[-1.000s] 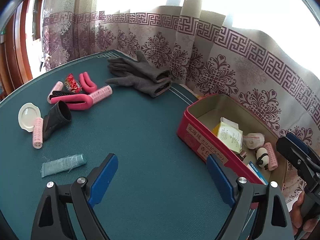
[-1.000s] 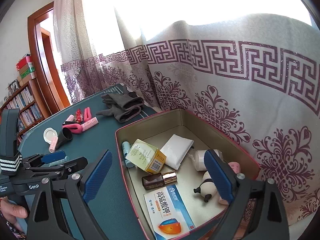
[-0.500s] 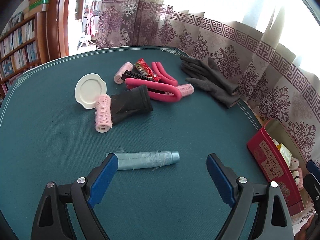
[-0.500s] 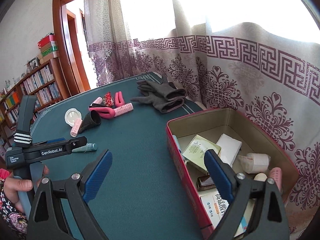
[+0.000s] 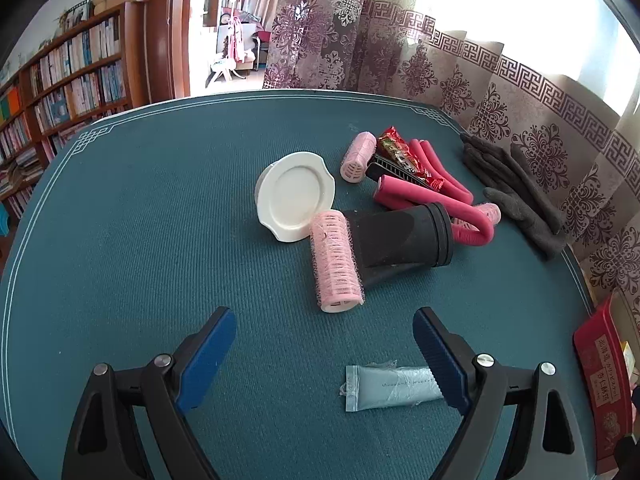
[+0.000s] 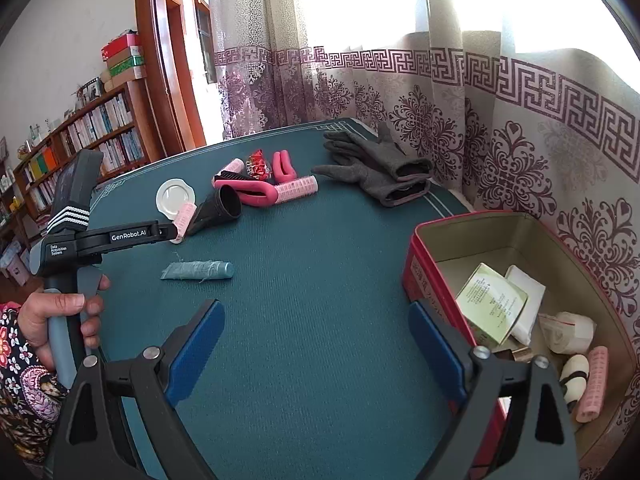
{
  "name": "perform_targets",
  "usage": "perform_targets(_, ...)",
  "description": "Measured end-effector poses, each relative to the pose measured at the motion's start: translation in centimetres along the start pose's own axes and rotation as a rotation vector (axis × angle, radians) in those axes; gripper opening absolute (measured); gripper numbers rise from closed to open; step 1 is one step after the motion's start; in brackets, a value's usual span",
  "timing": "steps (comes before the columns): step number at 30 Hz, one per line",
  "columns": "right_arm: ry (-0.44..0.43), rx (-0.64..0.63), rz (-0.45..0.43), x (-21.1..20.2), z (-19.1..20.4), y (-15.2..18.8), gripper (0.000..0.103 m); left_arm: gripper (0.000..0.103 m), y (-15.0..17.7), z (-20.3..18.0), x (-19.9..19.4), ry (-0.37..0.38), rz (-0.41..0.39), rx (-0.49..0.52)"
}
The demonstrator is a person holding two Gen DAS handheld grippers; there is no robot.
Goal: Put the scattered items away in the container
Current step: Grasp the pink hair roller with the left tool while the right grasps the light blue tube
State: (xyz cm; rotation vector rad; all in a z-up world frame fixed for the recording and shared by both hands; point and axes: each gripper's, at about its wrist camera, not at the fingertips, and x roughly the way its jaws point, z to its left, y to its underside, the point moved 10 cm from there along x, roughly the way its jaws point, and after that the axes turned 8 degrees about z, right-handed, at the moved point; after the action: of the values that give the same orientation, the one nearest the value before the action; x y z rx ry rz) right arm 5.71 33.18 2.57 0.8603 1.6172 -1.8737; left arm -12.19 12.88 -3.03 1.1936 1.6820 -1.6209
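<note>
The left claw [image 5: 324, 354] hangs with its jaws wide apart and empty over the green surface [image 5: 140, 240], the pale blue tube [image 5: 390, 386] lying just beside its right finger. The right claw [image 6: 314, 344] is likewise spread and empty, near the red tin [image 6: 436, 280]. The pink roller [image 5: 336, 260] lies beyond the tube, touching the black nozzle [image 5: 404, 238].

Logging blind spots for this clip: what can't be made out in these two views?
- Red tin: left wrist view cuts it at the right edge, contents unseen.
- Blue tube: its cap end sits behind the gripper's finger.
- Small bottle in the tin: mostly behind the right gripper's finger.
- Printing on the packets: too small to read.
</note>
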Motion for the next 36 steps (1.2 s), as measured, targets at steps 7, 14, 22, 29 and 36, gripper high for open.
perform_targets(7, -0.011, -0.001, 0.045, 1.9, 0.2, 0.5, 0.095, 0.091, -1.4, -0.3, 1.6, -0.012, -0.001, 0.018)
perform_targets(14, -0.024, 0.014, 0.082, 3.6, 0.1, 0.7, 0.095, 0.064, -1.8, -0.3, 3.6, 0.005, 0.032, 0.028)
perform_targets(22, -0.042, -0.008, 0.108, 5.4, 1.2, 0.2, 0.095, 0.032, -2.1, 0.5, 4.0, 0.004, 0.017, 0.026)
perform_targets(29, -0.102, -0.077, 0.113, 7.1, 4.5, -1.7, 0.095, 0.027, -1.6, 1.1, 3.4, 0.024, 0.035, 0.013)
perform_targets(36, -0.132, -0.312, 0.111, 9.5, 9.9, -3.3, 0.095, 0.027, -1.7, 1.1, 3.6, 0.013, 0.02, 0.023)
